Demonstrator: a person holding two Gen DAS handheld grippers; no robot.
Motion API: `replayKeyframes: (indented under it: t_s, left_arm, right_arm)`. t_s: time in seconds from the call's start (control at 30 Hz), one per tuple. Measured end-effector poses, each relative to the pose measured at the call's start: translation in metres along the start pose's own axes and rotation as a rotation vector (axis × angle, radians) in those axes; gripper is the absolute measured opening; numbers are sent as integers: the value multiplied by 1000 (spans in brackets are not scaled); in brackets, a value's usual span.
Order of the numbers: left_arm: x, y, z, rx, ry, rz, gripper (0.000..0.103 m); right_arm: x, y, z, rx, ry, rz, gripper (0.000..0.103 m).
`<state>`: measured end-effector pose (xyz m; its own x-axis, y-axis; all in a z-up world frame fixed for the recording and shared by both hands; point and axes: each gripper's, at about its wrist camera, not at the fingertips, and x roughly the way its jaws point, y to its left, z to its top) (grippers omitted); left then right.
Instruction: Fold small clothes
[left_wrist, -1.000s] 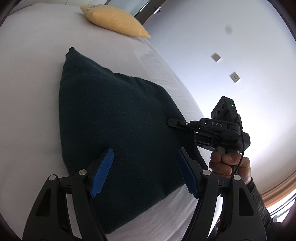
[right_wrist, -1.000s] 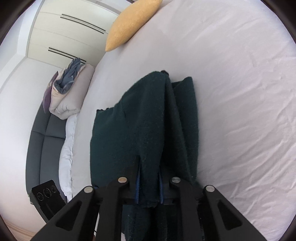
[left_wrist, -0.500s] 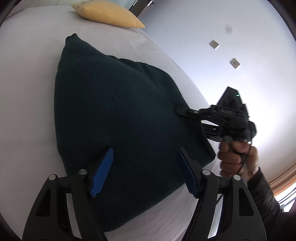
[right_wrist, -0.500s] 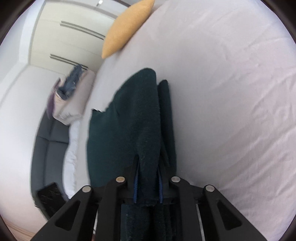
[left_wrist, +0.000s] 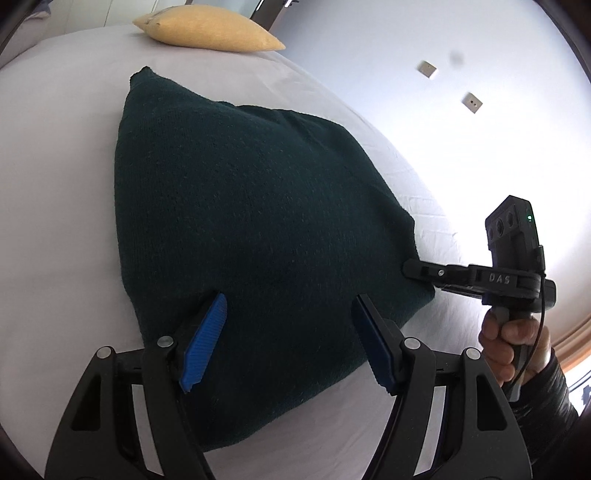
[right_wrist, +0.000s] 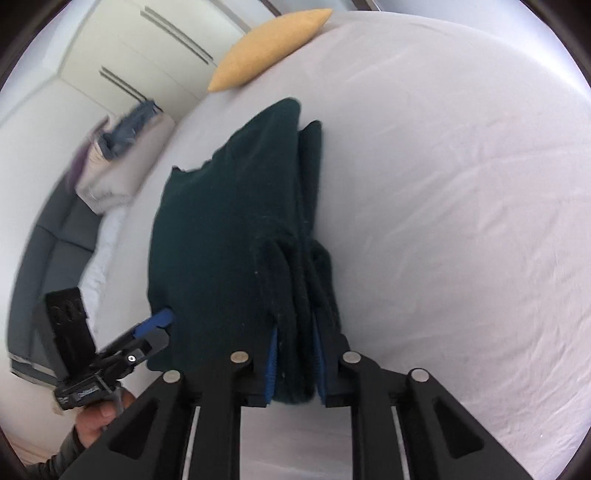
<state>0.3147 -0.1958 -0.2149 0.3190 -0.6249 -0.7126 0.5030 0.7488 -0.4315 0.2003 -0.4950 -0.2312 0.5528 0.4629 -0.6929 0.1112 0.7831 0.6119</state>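
Right wrist view: right gripper (right_wrist: 294, 363) clamped on bunched edge of dark green garment (right_wrist: 229, 229), jaws just closing further on it. Spread across white bed (right_wrist: 461, 221), under left gripper (left_wrist: 288, 341), jaws apart above cloth. Yellow pillow (left_wrist: 207, 33) beyond; sofa (right_wrist: 51, 251) alongside.

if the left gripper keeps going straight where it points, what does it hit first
Most likely the dark green garment: the left gripper is open and angled down at it, its blue pads framing the near part of the cloth. The white bed lies just under it. How far off the fabric is remains unclear.
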Motion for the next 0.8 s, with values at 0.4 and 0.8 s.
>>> replayKeyframes:
  t_s: [0.4, 0.8]
  left_arm:
    - [-26, -6, 11, 6, -7, 114, 69]
    - [-12, -12, 16, 44, 28, 151, 69]
  right_arm:
    - [-59, 56, 20, -141, -187, -170, 40]
    - [10, 57, 4, -234, -35, -134, 28]
